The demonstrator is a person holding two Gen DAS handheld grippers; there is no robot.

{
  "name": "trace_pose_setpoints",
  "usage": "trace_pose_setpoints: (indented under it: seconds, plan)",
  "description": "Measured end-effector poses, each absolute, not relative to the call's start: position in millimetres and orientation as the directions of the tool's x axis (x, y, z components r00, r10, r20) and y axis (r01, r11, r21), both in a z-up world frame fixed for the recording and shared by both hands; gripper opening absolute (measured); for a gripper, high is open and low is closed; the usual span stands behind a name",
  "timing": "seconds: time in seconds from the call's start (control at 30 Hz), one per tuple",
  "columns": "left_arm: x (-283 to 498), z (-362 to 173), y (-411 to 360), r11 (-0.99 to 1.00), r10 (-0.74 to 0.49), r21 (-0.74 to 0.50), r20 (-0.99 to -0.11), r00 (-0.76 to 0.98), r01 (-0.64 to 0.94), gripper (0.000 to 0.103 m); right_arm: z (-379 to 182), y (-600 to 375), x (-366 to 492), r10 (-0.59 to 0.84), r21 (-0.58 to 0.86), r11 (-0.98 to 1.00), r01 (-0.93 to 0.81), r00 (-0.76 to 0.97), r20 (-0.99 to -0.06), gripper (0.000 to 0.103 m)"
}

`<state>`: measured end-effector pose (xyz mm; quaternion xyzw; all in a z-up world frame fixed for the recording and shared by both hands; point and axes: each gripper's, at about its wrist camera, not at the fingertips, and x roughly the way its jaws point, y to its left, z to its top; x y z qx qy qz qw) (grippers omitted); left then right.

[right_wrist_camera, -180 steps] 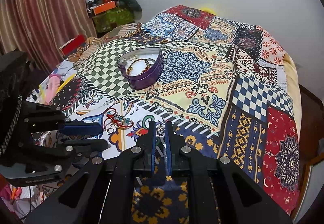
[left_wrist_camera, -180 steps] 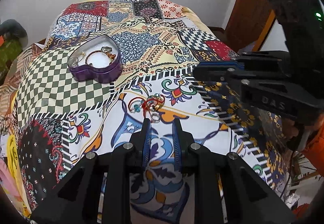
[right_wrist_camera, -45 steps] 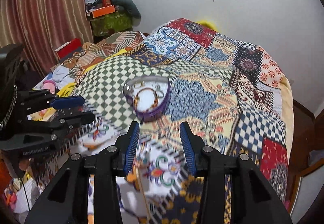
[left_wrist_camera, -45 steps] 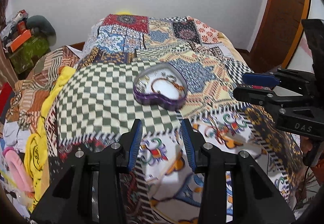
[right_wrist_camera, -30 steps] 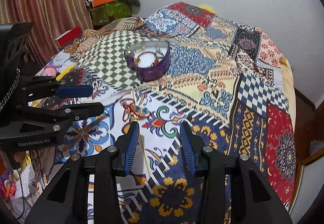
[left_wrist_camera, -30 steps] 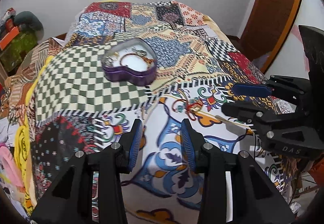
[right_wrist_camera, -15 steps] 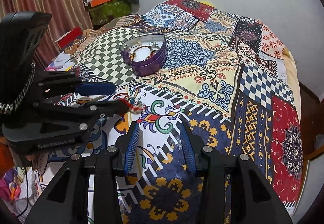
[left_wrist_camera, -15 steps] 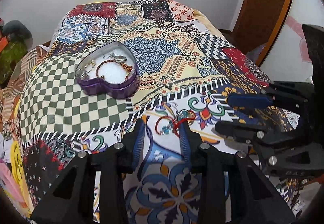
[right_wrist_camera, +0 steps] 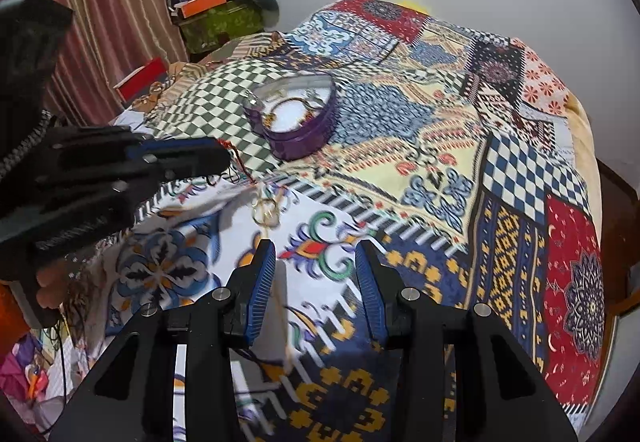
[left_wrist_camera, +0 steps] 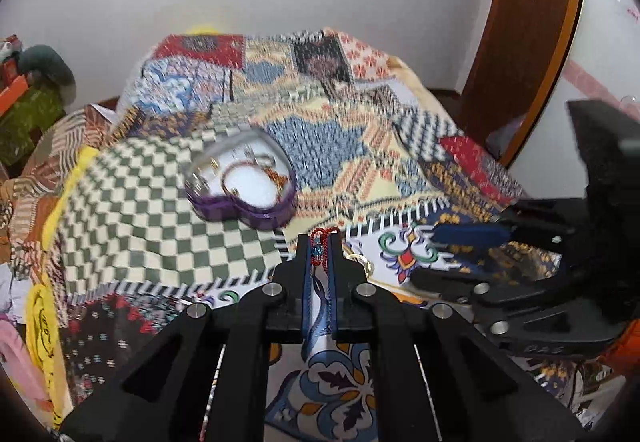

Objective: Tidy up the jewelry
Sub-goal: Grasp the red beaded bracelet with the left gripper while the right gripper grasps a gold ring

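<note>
Left wrist: left gripper (left_wrist_camera: 320, 242) pinches red beaded bracelet (left_wrist_camera: 319, 247) at fingertips, above quilt (left_wrist_camera: 132, 210) just short of purple heart tin (left_wrist_camera: 244, 182); carry level, release over tin's white lining | Right wrist: right gripper (right_wrist_camera: 316, 270) fingers spread, holding nothing; gold rings (right_wrist_camera: 266, 211) lie on quilt nearby.

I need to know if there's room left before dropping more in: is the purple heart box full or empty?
Neither: the lidless purple heart box holds a bracelet and a few small pieces, with bare white lining in the middle.
</note>
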<state>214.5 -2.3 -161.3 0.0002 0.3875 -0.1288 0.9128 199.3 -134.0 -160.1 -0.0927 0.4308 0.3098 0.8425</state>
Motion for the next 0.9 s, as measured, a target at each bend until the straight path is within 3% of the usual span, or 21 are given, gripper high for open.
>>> trace_pose_setpoints:
  seconds: [0.37, 0.47, 0.57, 0.9]
  plan:
    - [196, -147, 24, 0.981, -0.187, -0.088, -0.670, 0.718, 0.173, 0.005, -166, -88, 206, 0.418, 0.035, 0.730, -0.683, 0.405, -0.813, 0.037]
    - [195, -153, 31, 0.982, -0.184, -0.102, -0.676, 0.714, 0.157, 0.005, -171, -83, 208, 0.398, 0.023, 0.717, -0.697, 0.382, -0.834, 0.025]
    - [195, -158, 36, 0.981, -0.193, -0.126, -0.682, 0.706, 0.147, 0.005, -176, -82, 210, 0.411, 0.044, 0.701, -0.712, 0.352, -0.841, 0.020]
    - [187, -155, 37, 0.983, -0.181, -0.117, -0.674, 0.716, 0.139, 0.006, -169, -84, 205, 0.414, 0.030, 0.711, -0.703, 0.384, -0.825, 0.019]
